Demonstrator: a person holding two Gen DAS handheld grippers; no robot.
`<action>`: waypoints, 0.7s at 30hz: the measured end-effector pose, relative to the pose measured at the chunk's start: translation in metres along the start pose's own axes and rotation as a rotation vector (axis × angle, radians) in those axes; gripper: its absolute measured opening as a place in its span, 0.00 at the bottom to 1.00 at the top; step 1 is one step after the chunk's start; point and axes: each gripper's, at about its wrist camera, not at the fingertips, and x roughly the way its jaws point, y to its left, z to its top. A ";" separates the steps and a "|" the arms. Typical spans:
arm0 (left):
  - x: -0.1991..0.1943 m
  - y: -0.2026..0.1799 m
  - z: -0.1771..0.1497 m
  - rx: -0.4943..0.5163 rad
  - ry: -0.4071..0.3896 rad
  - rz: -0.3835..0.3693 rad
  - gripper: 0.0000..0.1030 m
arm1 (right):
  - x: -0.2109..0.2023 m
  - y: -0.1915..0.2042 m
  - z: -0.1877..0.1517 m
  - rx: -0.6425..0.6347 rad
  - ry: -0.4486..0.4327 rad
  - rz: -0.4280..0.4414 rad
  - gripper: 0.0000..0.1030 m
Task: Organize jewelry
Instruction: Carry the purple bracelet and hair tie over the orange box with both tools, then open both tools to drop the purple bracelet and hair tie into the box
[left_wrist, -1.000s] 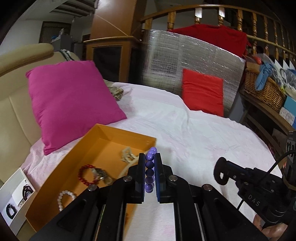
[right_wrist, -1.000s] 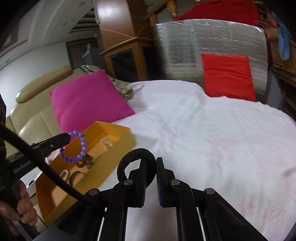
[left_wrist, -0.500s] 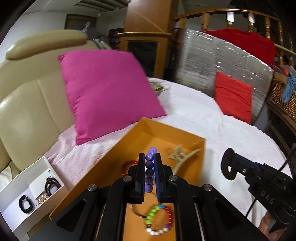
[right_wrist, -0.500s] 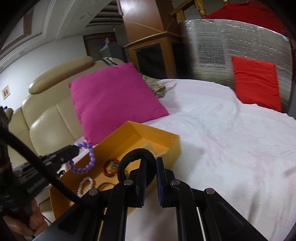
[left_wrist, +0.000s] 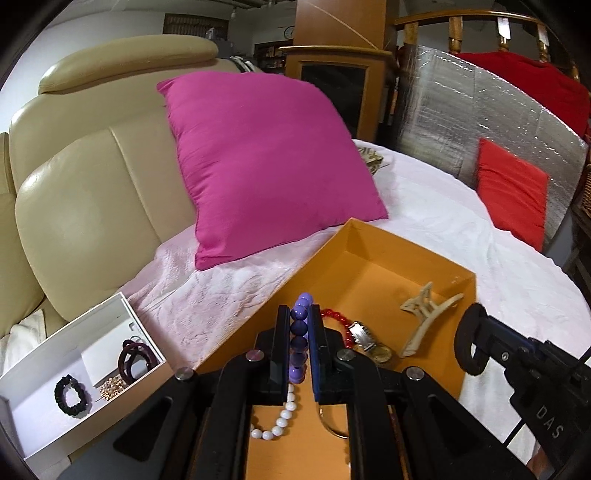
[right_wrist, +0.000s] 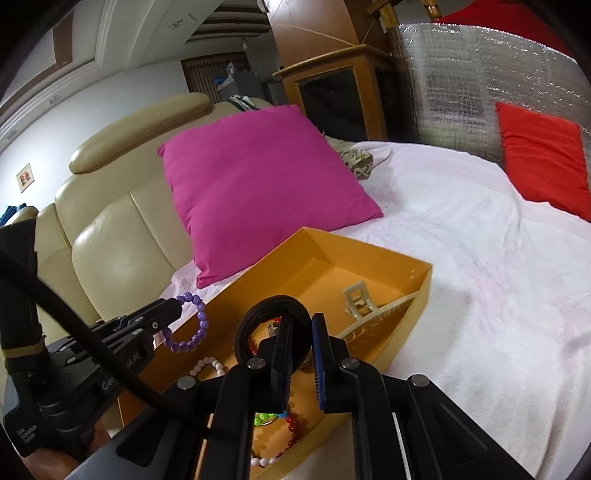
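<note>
My left gripper (left_wrist: 299, 314) is shut on a purple bead bracelet (left_wrist: 299, 332) and holds it above the orange tray (left_wrist: 388, 254); the bracelet also shows in the right wrist view (right_wrist: 195, 325). My right gripper (right_wrist: 299, 325) is shut on a black hair tie (right_wrist: 258, 310), also above the tray (right_wrist: 369, 251); the tie also shows in the left wrist view (left_wrist: 469, 343). The tray holds a red bead bracelet (left_wrist: 336, 321), a watch (left_wrist: 364, 336), a cream hair claw (left_wrist: 424, 317) and a white pearl bracelet (left_wrist: 280, 421).
A white compartment box (left_wrist: 48, 369) at the lower left holds a black scrunchie (left_wrist: 72, 397), a dark hair tie (left_wrist: 135, 360) and a pearl piece. A magenta pillow (left_wrist: 266, 162) leans on the beige sofa (left_wrist: 81, 206). A white cloth (left_wrist: 480, 240) covers the surface.
Both grippers have swung left over the orange tray, still holding the purple bracelet and the black hair tie. The white box has come more into the left wrist view.
</note>
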 end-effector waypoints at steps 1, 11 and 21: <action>0.001 0.000 0.000 0.002 0.002 0.006 0.09 | 0.003 0.000 -0.001 0.003 0.010 0.002 0.11; 0.013 0.002 -0.002 0.007 0.028 0.036 0.09 | 0.021 0.003 -0.010 0.005 0.057 0.007 0.11; 0.027 0.000 -0.005 0.037 0.075 0.082 0.09 | 0.031 0.000 -0.014 0.009 0.086 0.000 0.11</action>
